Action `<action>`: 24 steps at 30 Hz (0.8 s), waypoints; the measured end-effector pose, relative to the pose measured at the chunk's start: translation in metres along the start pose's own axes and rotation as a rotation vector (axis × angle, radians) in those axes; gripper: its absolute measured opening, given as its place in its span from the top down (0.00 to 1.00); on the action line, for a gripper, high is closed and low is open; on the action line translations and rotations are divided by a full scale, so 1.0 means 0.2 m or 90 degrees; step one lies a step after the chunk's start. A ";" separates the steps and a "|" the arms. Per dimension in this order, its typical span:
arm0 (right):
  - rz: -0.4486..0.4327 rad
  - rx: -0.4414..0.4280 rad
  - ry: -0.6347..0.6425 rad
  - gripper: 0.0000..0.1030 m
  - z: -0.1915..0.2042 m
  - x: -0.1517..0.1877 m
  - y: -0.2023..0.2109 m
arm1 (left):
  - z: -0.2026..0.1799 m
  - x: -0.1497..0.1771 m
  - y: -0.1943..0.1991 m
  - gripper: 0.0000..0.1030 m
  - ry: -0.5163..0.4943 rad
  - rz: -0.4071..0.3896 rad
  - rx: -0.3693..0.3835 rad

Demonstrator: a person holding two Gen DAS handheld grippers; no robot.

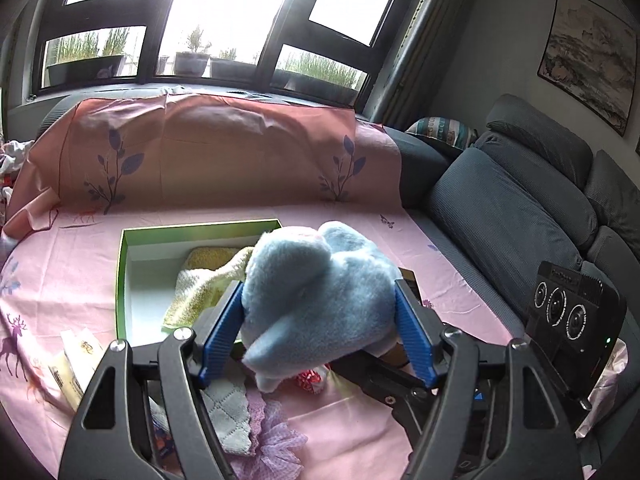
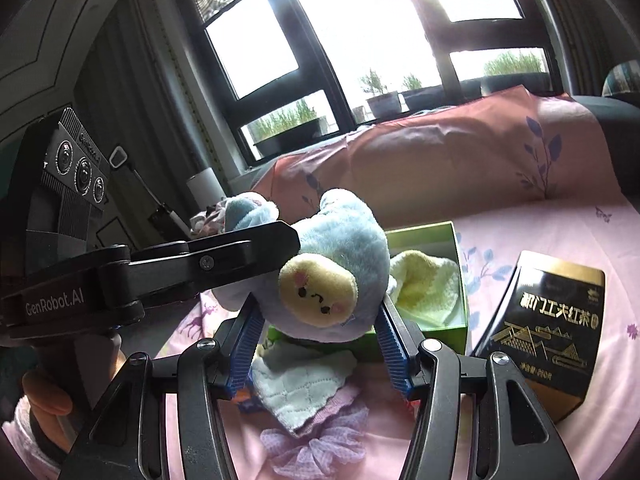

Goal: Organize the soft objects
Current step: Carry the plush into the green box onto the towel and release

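One blue plush toy [image 2: 336, 276] clamped by two grippers, left gripper [image 1: 320, 320] and right gripper [image 2: 320, 344].

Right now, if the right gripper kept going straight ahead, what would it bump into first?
Already shut on the fluffy blue plush toy, the right gripper would probably meet the green cardboard box holding a yellow knitted cloth; depth is unclear.

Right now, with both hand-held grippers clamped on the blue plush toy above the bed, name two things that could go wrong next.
1. The left hand-held gripper and right hand-held gripper both squeeze the blue plush toy; releasing unevenly could let it swing or drop outside the green box.
2. The yellow towel already fills part of the box, so the toy may perch on it and roll out.
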State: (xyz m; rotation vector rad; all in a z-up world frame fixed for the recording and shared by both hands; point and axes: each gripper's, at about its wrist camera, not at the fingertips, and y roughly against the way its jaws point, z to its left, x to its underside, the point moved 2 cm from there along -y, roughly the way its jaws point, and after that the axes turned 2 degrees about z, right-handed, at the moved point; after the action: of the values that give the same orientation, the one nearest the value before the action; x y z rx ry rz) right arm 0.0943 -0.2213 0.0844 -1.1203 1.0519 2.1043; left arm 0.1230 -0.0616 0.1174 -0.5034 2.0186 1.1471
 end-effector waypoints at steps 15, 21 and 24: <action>0.099 -0.012 -0.038 0.44 -0.18 -0.18 -0.63 | 0.47 -0.22 -0.41 0.30 0.088 0.051 -0.044; 0.198 0.024 -0.060 0.44 -0.28 -0.05 -0.93 | 0.69 -0.10 -0.66 0.30 0.167 0.119 -0.059; 0.241 0.042 -0.070 0.44 -0.32 0.02 -1.03 | 0.74 -0.03 -0.74 0.30 0.185 0.145 -0.072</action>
State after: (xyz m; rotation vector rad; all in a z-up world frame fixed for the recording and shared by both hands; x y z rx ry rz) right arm 0.2714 -0.1597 -0.0216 -0.8105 1.3542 2.3665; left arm 0.2843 -0.0126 -0.0084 -0.5314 2.3165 1.3977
